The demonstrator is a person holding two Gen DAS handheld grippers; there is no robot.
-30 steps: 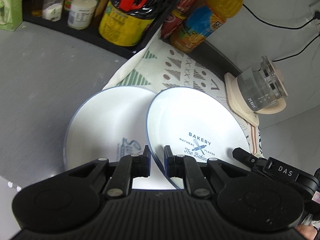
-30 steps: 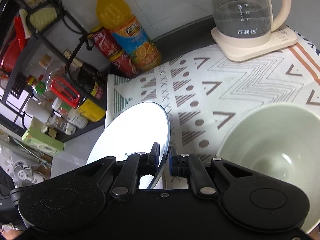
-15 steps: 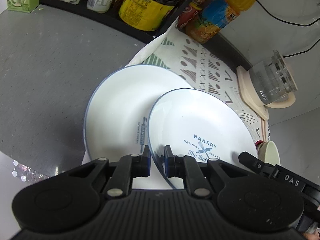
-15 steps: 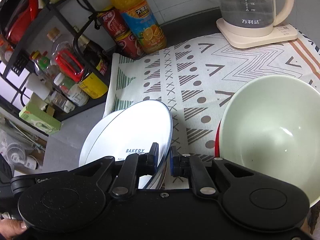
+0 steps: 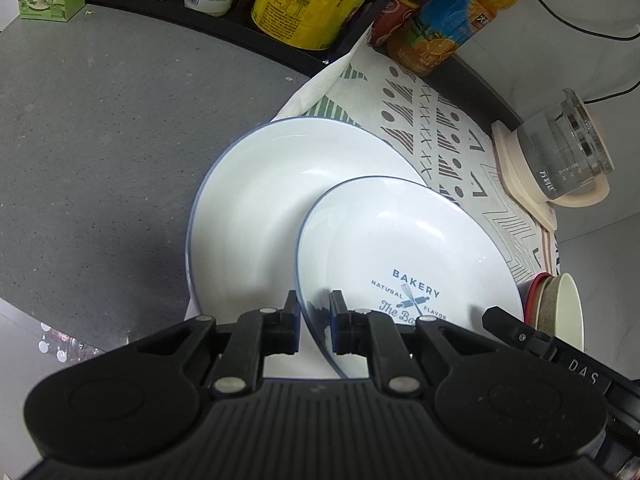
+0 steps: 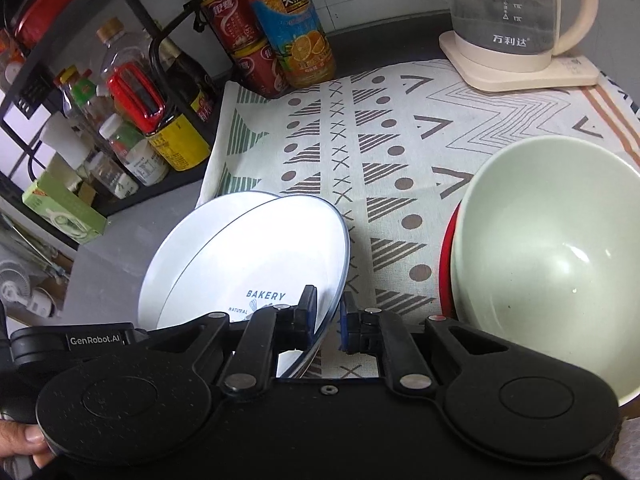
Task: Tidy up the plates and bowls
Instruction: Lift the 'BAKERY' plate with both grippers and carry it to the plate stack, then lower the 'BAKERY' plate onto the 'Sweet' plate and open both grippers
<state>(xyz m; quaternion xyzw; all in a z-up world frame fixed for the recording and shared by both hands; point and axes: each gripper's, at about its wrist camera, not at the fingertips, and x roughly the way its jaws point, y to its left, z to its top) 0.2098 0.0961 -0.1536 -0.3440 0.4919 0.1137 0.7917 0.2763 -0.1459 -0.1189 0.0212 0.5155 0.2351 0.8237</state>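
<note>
A white blue-rimmed plate printed BAKERY point(image 5: 404, 248) is held by both grippers above a second, matching plate point(image 5: 260, 200) that lies on the patterned cloth. My left gripper point(image 5: 314, 322) is shut on the near left rim of the BAKERY plate. My right gripper point(image 6: 328, 320) is shut on its right rim, seen in the right wrist view point(image 6: 260, 264). The lower plate also shows there point(image 6: 180, 236). A pale green bowl point(image 6: 552, 264) sits nested in a red bowl point(image 6: 444, 264) to the right.
A patterned cloth point(image 6: 400, 140) covers the counter. A glass kettle point(image 6: 508, 16) stands on its cream base at the back right. An orange juice bottle point(image 6: 296, 32), red cans point(image 6: 240, 40) and a black rack of bottles point(image 6: 132, 112) line the back left. Grey countertop point(image 5: 100, 140) lies left.
The held BAKERY plate has moved over the lower plate and come down closer to it. Both grippers have drawn back and lowered. The stacked bowls have come into the left wrist view.
</note>
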